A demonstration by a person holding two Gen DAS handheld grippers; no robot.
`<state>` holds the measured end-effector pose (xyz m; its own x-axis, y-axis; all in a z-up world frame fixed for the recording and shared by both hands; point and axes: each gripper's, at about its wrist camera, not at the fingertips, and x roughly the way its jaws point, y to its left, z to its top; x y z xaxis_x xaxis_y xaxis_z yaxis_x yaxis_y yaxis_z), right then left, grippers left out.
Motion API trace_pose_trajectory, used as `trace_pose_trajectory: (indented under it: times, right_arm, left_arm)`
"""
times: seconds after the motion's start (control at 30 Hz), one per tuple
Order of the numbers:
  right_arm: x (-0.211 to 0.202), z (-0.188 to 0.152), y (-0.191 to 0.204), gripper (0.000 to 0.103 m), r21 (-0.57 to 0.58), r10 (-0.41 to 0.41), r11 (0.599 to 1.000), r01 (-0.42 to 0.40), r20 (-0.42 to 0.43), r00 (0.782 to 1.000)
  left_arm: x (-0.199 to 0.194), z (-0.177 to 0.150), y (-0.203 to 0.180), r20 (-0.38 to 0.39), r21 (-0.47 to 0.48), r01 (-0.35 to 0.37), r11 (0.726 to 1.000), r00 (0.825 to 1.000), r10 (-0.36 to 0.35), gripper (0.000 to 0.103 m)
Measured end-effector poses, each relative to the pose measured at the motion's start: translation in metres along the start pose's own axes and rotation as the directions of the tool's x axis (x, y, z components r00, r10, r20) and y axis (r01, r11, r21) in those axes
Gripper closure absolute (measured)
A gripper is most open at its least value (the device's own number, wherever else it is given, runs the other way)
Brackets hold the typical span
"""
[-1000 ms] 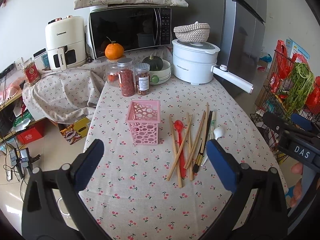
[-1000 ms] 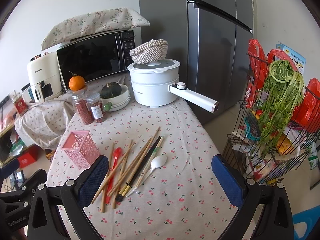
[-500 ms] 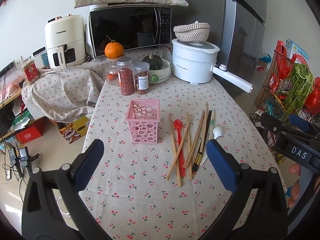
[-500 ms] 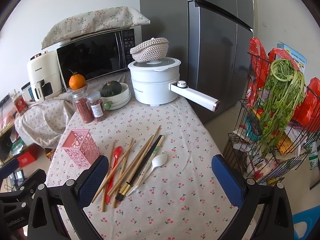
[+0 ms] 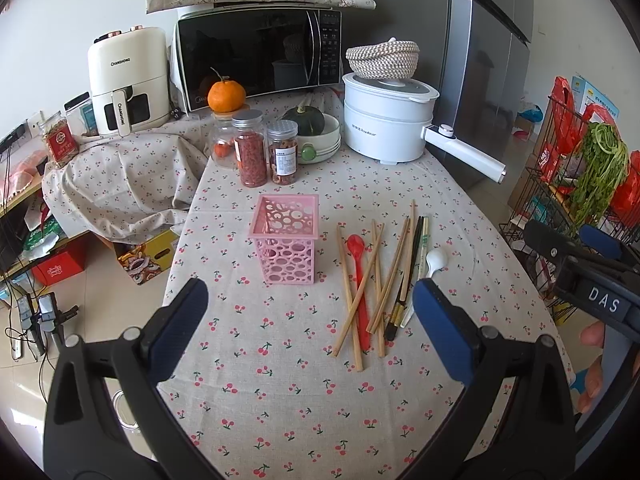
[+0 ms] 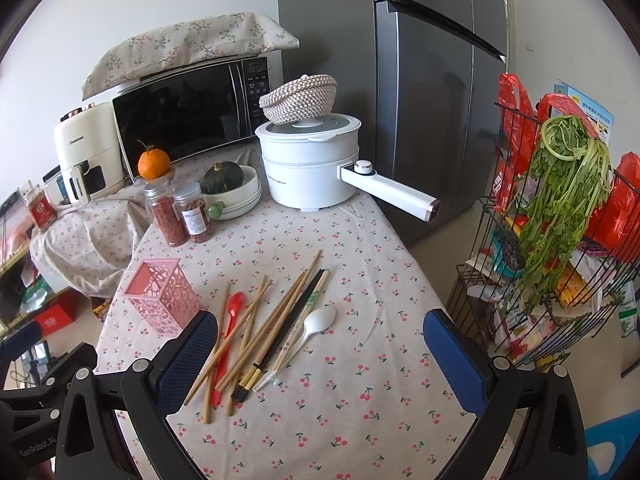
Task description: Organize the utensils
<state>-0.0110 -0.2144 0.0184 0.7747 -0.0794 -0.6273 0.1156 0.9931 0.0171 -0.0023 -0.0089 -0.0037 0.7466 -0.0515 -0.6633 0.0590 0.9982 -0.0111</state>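
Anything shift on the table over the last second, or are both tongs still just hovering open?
Nothing visibly changed. The left tongs and right tongs still hover open and empty above the cloth. The chopsticks, red spoon and white spoon lie loose where they were, and the pink basket stands upright and empty beside them.

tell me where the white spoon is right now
The white spoon lies flat on the cherry-print tablecloth, at the right edge of the chopsticks pile, beside the black pair. In the left wrist view it sits far from the pink basket.
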Motion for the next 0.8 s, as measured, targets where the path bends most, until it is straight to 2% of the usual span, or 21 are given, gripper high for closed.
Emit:
trace_pose_trajectory:
  times: [0.37, 0.8]
  right_arm:
    - [0.005, 0.002, -0.003, 0.0, 0.009, -0.025, 1.0, 0.025, -0.006, 1.0]
    - [0.013, 0.006, -0.015, 0.0, 0.05, -0.018, 0.999, 0.019, -0.027, 0.999]
  left_arm:
    - [0.005, -0.002, 0.004, -0.009, -0.002, -0.013, 1.0, 1.0, 0.013, 0.001]
    - [0.021, -0.001, 0.001, -0.019, 0.011, -0.042, 0.999, 0.999, 0.043, 0.001]
